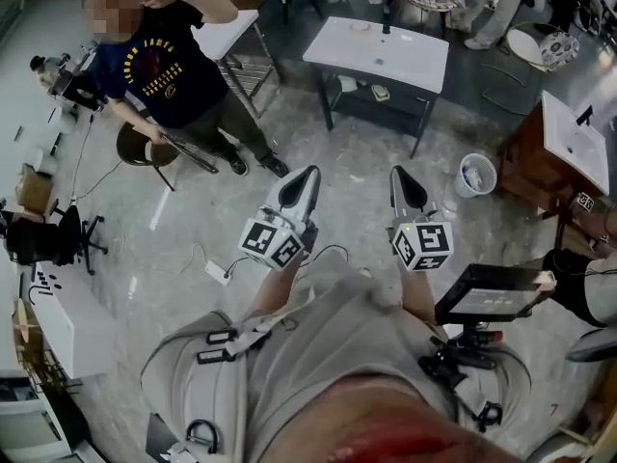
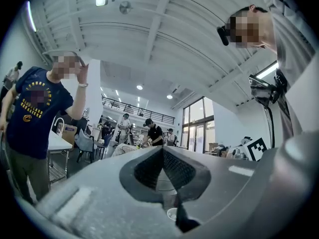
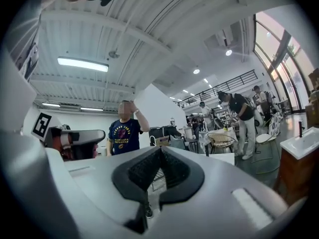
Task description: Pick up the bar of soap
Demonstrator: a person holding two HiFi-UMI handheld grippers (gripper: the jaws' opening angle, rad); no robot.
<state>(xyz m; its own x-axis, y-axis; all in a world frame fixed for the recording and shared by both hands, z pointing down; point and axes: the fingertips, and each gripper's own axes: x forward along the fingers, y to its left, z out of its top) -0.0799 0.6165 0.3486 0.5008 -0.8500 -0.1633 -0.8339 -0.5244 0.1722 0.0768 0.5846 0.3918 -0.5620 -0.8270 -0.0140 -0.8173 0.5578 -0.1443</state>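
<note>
No bar of soap can be made out in any view. In the head view I hold both grippers out in front of my body, above the stone floor. The left gripper (image 1: 308, 174) has its jaws closed tip to tip with nothing between them; in the left gripper view its black pads (image 2: 172, 168) meet and point level across the hall. The right gripper (image 1: 396, 174) is shut the same way and holds nothing; its pads (image 3: 149, 169) also meet. Both stand well short of a white washbasin table (image 1: 415, 61) ahead.
A person in a dark blue T-shirt (image 1: 164, 61) stands at the left by a round stool (image 1: 145, 148). A small white bucket (image 1: 475, 174) and a wooden vanity with a white basin (image 1: 569, 133) are at the right. A cabled power strip (image 1: 216, 273) lies on the floor.
</note>
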